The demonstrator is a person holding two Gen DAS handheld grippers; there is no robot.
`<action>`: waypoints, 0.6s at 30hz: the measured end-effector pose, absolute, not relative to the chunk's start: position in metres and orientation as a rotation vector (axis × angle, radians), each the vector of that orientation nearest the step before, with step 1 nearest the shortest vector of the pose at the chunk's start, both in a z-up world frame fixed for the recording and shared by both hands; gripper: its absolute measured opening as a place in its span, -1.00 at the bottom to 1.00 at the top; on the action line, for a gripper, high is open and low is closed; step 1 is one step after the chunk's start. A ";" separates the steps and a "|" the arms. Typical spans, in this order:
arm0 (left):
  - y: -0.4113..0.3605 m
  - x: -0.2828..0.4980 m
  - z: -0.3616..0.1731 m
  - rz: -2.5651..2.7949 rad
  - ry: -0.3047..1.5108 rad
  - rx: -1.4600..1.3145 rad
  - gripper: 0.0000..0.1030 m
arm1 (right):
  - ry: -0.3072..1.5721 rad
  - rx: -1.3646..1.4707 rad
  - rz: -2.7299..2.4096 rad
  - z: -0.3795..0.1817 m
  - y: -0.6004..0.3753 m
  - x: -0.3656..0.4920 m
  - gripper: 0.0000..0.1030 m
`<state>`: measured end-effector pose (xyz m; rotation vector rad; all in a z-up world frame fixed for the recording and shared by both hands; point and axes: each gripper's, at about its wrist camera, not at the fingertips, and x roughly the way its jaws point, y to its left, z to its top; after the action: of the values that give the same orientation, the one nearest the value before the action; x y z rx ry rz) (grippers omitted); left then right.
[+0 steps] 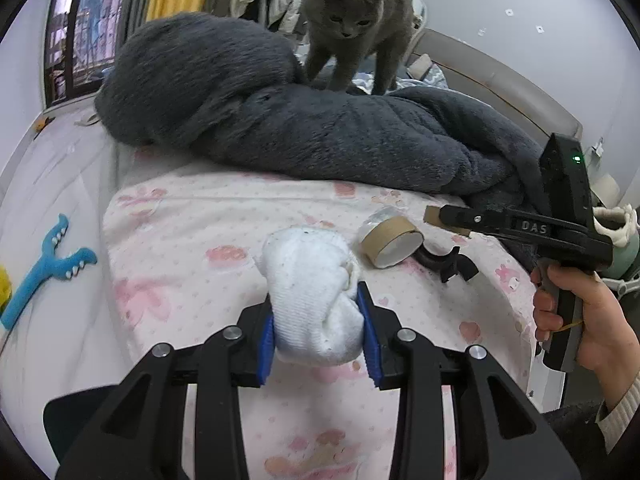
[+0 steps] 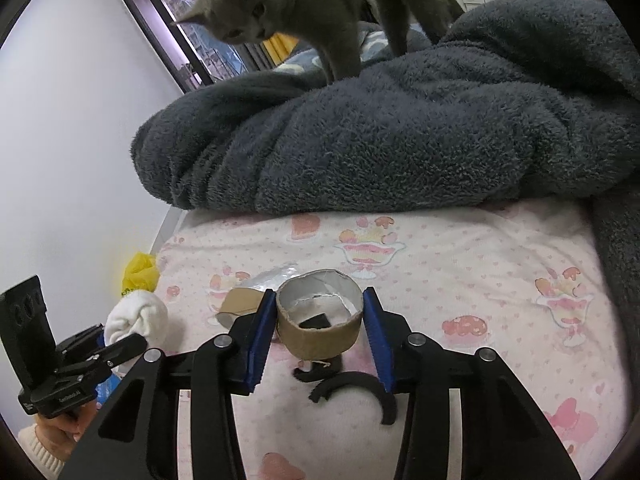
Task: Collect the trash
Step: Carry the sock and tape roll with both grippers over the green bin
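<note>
My left gripper [image 1: 318, 330] is clamped on a balled white sock [image 1: 310, 296], its blue pads [image 1: 266, 344] pressing both flanks; the sock's long axis runs away from me along the fingers, its rounded end pointing toward the grey blanket [image 1: 320, 136]. It sits over the pink patterned sheet [image 1: 192, 232]; I cannot tell whether it touches the sheet.

My right gripper [image 2: 318, 336] stands open, with the cardboard tape roll [image 2: 320, 320] between its pads; whether they touch the roll I can't tell. The roll rests flat on the sheet, its axis upright and its hollow facing up. Curved black plastic pieces [image 2: 348, 388] lie just in front of it on my side, and a torn cardboard scrap [image 2: 238, 304] lies just left.

A grey cat [image 1: 352, 24] stands on the blanket, head lowered toward the sheet
</note>
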<state>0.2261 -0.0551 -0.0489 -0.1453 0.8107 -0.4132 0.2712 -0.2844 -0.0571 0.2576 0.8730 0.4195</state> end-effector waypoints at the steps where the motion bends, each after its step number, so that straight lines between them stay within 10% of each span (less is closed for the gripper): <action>1: -0.053 0.225 -0.050 -0.406 0.812 -0.147 -0.25 | 0.867 0.257 0.423 -0.056 -0.283 0.269 -0.14; 18: -0.006 0.172 -0.058 -0.279 0.820 -0.138 -0.23 | 0.816 0.209 0.511 -0.047 -0.226 0.224 -0.14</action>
<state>0.1716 -0.0058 -0.0582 -0.1377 0.8204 -0.2786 0.2239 -0.2259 -0.0468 0.2091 0.8157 0.5111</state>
